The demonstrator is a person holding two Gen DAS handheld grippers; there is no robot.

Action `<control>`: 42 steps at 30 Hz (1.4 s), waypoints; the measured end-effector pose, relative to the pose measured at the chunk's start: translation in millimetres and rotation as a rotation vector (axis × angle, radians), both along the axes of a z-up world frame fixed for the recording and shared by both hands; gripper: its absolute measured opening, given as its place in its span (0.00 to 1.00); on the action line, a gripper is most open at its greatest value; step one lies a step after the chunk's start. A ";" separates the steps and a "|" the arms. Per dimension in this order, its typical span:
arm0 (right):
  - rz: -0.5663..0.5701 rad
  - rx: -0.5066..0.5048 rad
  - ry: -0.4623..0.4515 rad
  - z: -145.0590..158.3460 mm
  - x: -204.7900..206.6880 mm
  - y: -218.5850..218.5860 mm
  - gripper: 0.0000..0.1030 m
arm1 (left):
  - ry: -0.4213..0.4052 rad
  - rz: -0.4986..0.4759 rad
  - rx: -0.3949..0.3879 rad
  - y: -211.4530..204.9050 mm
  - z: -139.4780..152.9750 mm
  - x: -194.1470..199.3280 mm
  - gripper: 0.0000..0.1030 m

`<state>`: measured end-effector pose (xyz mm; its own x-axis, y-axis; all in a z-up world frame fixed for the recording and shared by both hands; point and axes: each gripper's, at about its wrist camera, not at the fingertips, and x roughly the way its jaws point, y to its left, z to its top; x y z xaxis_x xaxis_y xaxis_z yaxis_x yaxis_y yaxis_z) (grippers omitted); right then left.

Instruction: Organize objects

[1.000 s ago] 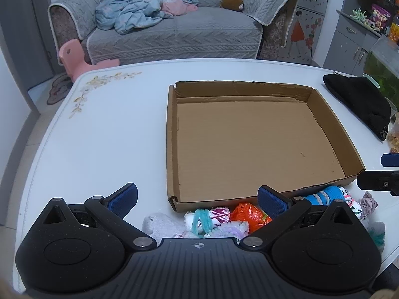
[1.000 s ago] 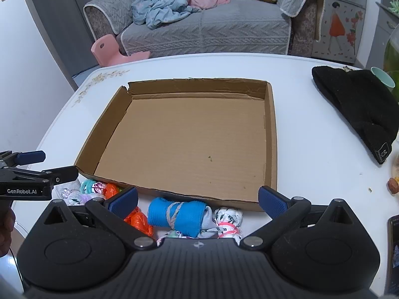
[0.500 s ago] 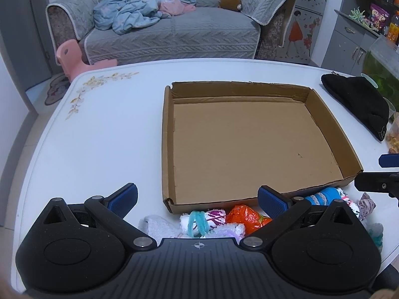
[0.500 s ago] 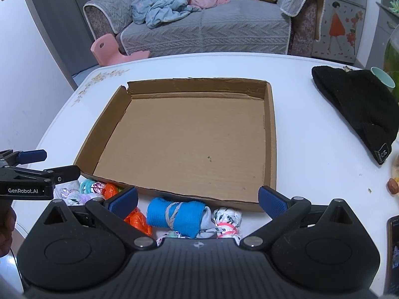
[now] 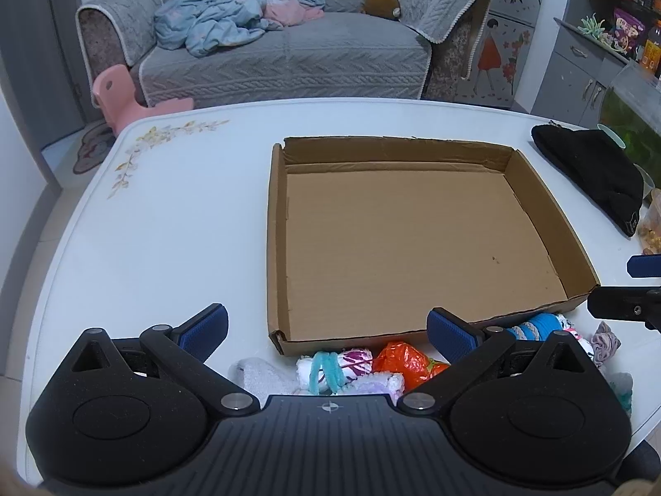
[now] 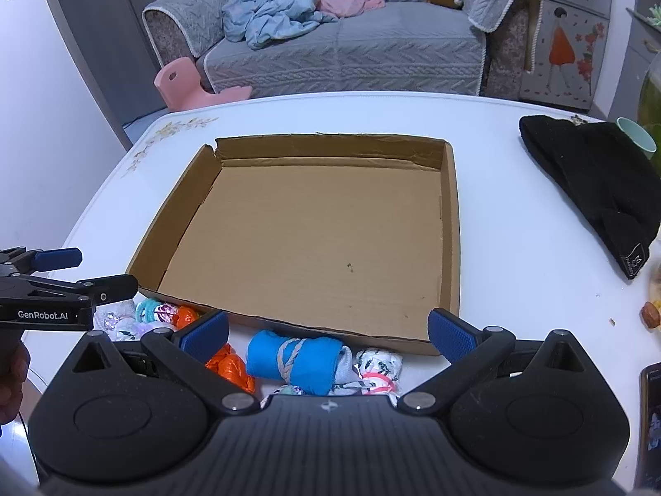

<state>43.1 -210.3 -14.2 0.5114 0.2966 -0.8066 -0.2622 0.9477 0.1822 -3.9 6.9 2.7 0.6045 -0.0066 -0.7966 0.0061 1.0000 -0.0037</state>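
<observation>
My left gripper point(image 5: 326, 326) and my right gripper point(image 6: 328, 330) are both spread wide and hold nothing, and they hang over little rolled-up bundles on the white table point(image 5: 165, 223). The bundles lie in a row just in front of the flat brown cardboard box point(image 6: 314, 244): a blue roll point(image 6: 295, 361) tied with string, a crinkly orange one point(image 5: 407, 361), and a white one point(image 5: 338, 368) with a teal band. The box has nothing in it, and a black hat point(image 6: 595, 190) lies off to its right.

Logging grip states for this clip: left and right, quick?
Left gripper: open, holding nothing.
Right gripper: open, holding nothing, above the blue rolled cloth bundle tied with string.
</observation>
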 end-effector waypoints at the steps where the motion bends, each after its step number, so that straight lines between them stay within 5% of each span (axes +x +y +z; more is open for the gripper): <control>1: -0.001 0.000 0.000 -0.3 0.1 0.3 1.00 | -0.001 -0.001 0.000 -0.9 0.5 0.4 0.99; 22: -0.005 0.002 -0.018 0.8 -10.3 -1.5 1.00 | -0.018 0.024 -0.005 11.8 6.9 -15.7 1.00; 30: -0.014 0.001 -0.140 7.9 -59.7 -19.7 1.00 | -0.130 0.048 0.044 21.1 7.9 -80.1 0.99; 36: -0.054 -0.034 -0.263 -34.7 -123.2 -33.7 1.00 | -0.215 0.087 0.040 19.9 -22.8 -144.2 0.99; 42: -0.110 -0.054 -0.310 -67.5 -132.4 -36.0 0.99 | -0.204 0.086 0.041 11.1 -52.9 -160.0 0.99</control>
